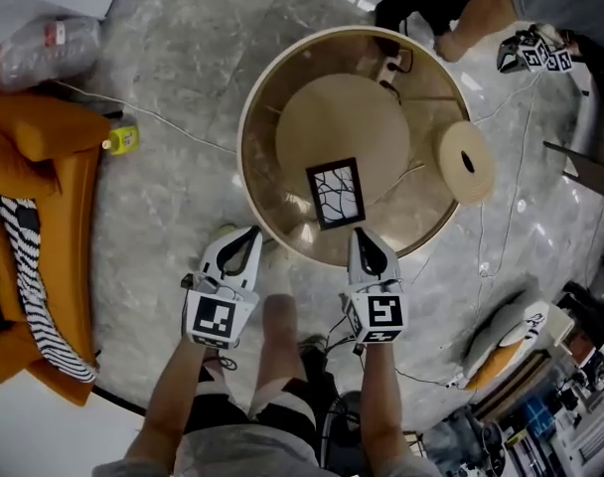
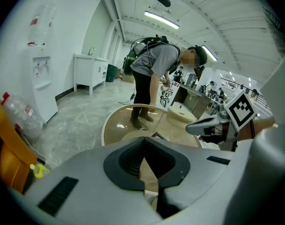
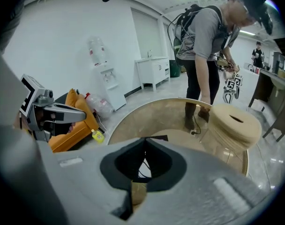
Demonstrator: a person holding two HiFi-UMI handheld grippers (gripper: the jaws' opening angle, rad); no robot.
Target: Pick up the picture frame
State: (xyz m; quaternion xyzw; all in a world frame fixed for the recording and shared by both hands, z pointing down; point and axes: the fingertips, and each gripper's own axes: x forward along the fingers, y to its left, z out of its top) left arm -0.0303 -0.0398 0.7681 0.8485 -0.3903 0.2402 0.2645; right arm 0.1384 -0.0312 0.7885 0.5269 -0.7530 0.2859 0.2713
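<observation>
The picture frame point(image 1: 336, 194) is black with a white branch print and lies flat on the round glass table point(image 1: 254, 93), near its front edge. My left gripper point(image 1: 250, 235) hangs shut just outside the front rim, left of the frame, with nothing in it. My right gripper point(image 1: 363, 235) is shut too, its tip just in front of the frame's lower right corner and holding nothing. In the right gripper view the frame point(image 3: 157, 138) lies just beyond the closed jaw tips point(image 3: 145, 142). The left gripper view shows a frame corner point(image 2: 155, 134) past its closed tips point(image 2: 143, 139).
A beige round disc with a slot point(image 1: 467, 161) sits at the table's right edge. Another person point(image 1: 461, 13) bends over the far side with marker-cube grippers point(image 1: 535, 53). An orange cushion point(image 1: 34, 167), a yellow bottle point(image 1: 121, 139) and cables lie on the floor at left.
</observation>
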